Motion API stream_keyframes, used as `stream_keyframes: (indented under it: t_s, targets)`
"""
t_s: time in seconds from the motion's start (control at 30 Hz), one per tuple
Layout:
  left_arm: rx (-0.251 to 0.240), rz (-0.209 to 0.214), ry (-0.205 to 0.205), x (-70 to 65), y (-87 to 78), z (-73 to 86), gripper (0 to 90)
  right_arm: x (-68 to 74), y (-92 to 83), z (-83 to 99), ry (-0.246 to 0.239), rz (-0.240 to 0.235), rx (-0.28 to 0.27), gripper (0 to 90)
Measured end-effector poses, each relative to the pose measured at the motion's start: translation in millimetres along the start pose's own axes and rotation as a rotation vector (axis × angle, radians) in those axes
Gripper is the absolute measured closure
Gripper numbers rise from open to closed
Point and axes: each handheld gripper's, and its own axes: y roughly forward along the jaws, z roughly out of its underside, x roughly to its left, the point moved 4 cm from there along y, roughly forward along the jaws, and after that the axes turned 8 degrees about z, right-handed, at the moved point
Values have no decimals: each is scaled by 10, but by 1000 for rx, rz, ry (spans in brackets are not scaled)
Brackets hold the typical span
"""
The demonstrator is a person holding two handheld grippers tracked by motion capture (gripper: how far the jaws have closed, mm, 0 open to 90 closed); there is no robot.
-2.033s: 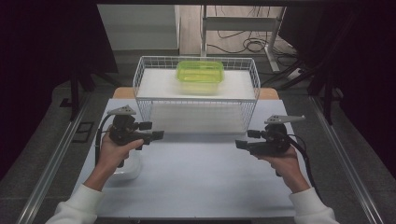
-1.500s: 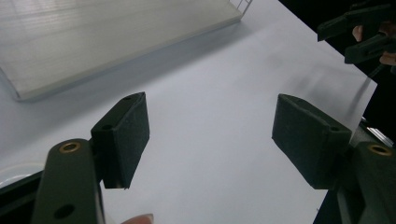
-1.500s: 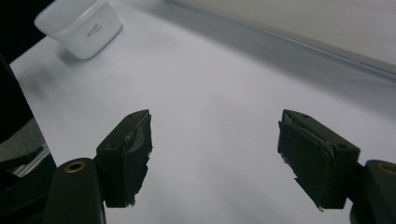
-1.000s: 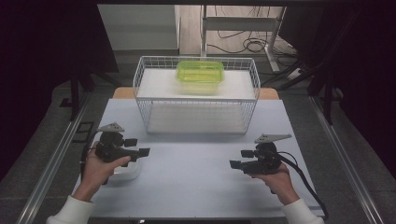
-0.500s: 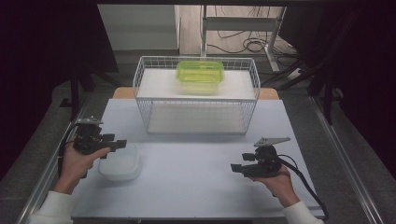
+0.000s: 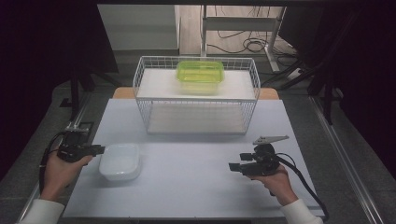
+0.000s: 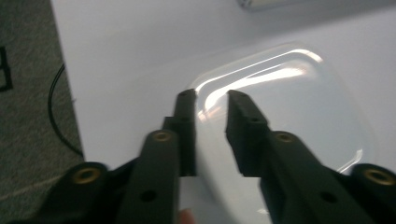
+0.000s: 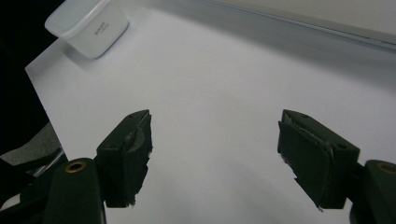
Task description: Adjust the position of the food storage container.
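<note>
White table (image 6: 196, 186), dark room. I'm closing the left gripper (image 6: 99, 150) on the near-left rim of the white container (image 6: 120, 161) to grab it; right gripper (image 6: 231, 167) is idling wide open, empty.

Container (image 6: 120, 161) front-left on table (image 6: 196, 186); basket (image 6: 196, 100) behind.

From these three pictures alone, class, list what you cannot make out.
- Whether the left gripper pinches the white container's rim: left gripper view, blurred and glary.
- The container's printed label: right gripper view, too small.
- The green box's contents: high view, translucent walls and basket wire.
</note>
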Motion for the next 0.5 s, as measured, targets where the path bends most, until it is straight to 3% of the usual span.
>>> stream_keyframes:
  t_s: [0.23,0.5]
  targets:
    - [73,-54,-27,152,26,158,876,-2,-12,3,3,6,3,261]
    - [143,-32,-59,187,183,323,896,-24,-7,10,-8,32,12,261]
